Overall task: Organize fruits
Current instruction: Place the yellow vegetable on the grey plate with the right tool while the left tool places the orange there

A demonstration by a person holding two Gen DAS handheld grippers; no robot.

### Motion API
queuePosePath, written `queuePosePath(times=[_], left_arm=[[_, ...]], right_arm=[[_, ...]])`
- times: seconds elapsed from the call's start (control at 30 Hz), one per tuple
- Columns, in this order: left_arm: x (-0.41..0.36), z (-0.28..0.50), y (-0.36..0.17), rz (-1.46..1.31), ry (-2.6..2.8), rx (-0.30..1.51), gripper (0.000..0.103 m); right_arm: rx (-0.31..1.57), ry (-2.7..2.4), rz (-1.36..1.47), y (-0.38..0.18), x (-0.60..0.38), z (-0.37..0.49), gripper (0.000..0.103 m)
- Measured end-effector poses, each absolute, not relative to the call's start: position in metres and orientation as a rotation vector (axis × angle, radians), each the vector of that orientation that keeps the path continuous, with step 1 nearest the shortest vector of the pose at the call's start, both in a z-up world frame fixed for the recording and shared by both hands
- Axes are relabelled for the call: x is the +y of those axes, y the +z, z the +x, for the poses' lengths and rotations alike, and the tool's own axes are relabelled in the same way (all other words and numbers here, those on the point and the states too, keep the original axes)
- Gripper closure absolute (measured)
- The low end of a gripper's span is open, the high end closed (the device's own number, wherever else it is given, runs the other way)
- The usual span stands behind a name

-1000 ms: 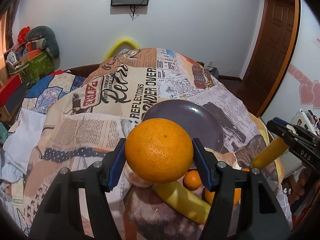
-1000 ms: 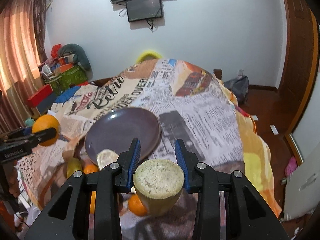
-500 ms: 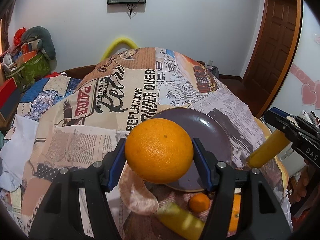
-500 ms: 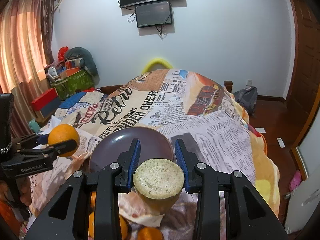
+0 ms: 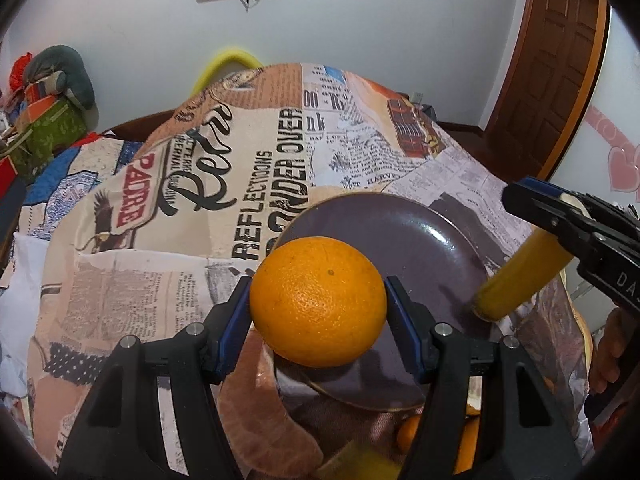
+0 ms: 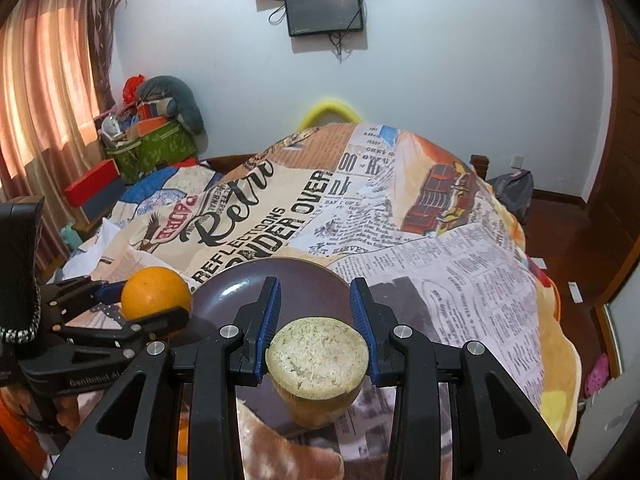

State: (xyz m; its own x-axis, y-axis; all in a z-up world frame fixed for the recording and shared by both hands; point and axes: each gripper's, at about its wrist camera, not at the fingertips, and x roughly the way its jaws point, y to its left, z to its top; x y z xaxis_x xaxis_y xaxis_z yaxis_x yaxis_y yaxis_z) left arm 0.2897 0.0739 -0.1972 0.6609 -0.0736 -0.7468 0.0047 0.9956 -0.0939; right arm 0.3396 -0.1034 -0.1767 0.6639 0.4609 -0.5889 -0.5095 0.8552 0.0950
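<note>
My left gripper (image 5: 318,300) is shut on a large orange (image 5: 318,300) and holds it over the near edge of a dark purple plate (image 5: 400,236) on the bed. My right gripper (image 6: 316,316) is shut on a yellow fruit piece with a pale cut end (image 6: 317,354), held over the plate's near rim (image 6: 240,280). In the left wrist view the right gripper (image 5: 568,216) comes in from the right with the yellow piece (image 5: 516,276) slanting down onto the plate. In the right wrist view the left gripper (image 6: 156,304) and its orange (image 6: 155,292) are at the left.
The plate lies on a newspaper-print blanket (image 5: 200,200) covering the bed. Small oranges (image 5: 408,432) and a yellow fruit (image 5: 360,464) lie below the plate near me. Boxes and bags (image 6: 152,140) are stacked at the far left. A wooden door (image 5: 552,60) is at the right.
Both grippers have moved forward and closer to the plate with their fruits. The loose fruits below have slid toward the bottom edge of view.
</note>
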Motion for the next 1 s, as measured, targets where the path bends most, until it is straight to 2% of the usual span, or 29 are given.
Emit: queuePosePath(times=[0.47, 0.63, 0.7, 0.77, 1.0], left_arm=[[0.075, 0.32, -0.221, -0.1, -0.042, 0.95, 0.039], [0.078, 0.32, -0.212, -0.118, -0.049, 0.896, 0.037], [0.079, 0.319, -0.205, -0.116, -0.045, 0.874, 0.036], [0.08, 0.317, -0.2, -0.117, -0.044, 0.863, 0.035], [0.086, 0.301, -0.183, -0.132, -0.026, 0.826, 0.035]], right_arm=[[0.725, 0.617, -0.154, -0.188, -0.07, 0.37, 0.07], [0.743, 0.63, -0.191, -0.186, -0.061, 0.377, 0.068], [0.732, 0.621, -0.2, -0.183, -0.059, 0.377, 0.058], [0.714, 0.62, -0.198, -0.179, -0.06, 0.374, 0.053], [0.694, 0.628, -0.158, -0.169, -0.072, 0.358, 0.051]])
